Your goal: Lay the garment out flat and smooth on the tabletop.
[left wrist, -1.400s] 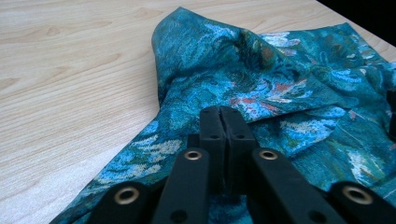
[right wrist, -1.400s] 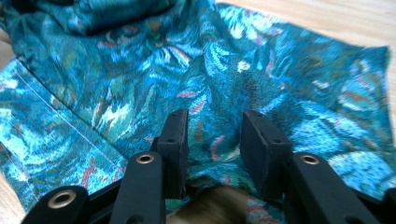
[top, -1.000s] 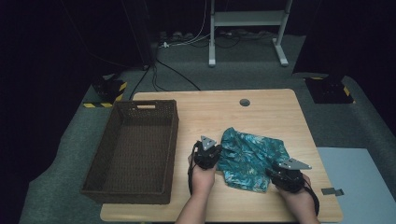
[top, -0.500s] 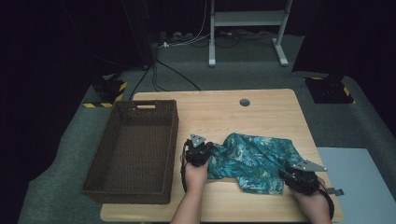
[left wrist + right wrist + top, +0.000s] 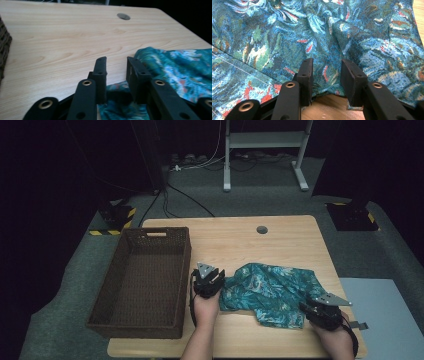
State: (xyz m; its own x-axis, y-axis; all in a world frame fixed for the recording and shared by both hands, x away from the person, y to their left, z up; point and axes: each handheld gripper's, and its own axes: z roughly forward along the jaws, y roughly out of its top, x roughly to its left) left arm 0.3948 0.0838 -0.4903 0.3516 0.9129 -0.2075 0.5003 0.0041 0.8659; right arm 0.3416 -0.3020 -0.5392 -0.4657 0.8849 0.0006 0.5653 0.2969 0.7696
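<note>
A pale wooden desk [image 5: 280, 240] seen from above, standing on grey carpet in a dark room. On its left side sits a dark brown woven basket [image 5: 142, 285] with nothing in it. To the right of the basket, a teal cloth [image 5: 272, 292] patterned with blue, green and red lies rumpled and partly spread on the front half of the desk.

A person's two hands reach in from the near edge, each holding a black claw. The left claw [image 5: 209, 282] rests at the cloth's left edge, close beside the basket; in its own view the jaws stand parted over a bit of the cloth's hem, with bare wood ahead and nothing pinched between them. The right claw [image 5: 320, 310] sits at the cloth's near right corner; its jaws [image 5: 325, 72] are likewise parted, the fabric lying between and beyond them, not gripped.

A small round grommet [image 5: 261, 229] is set in the desk near its far edge.
</note>
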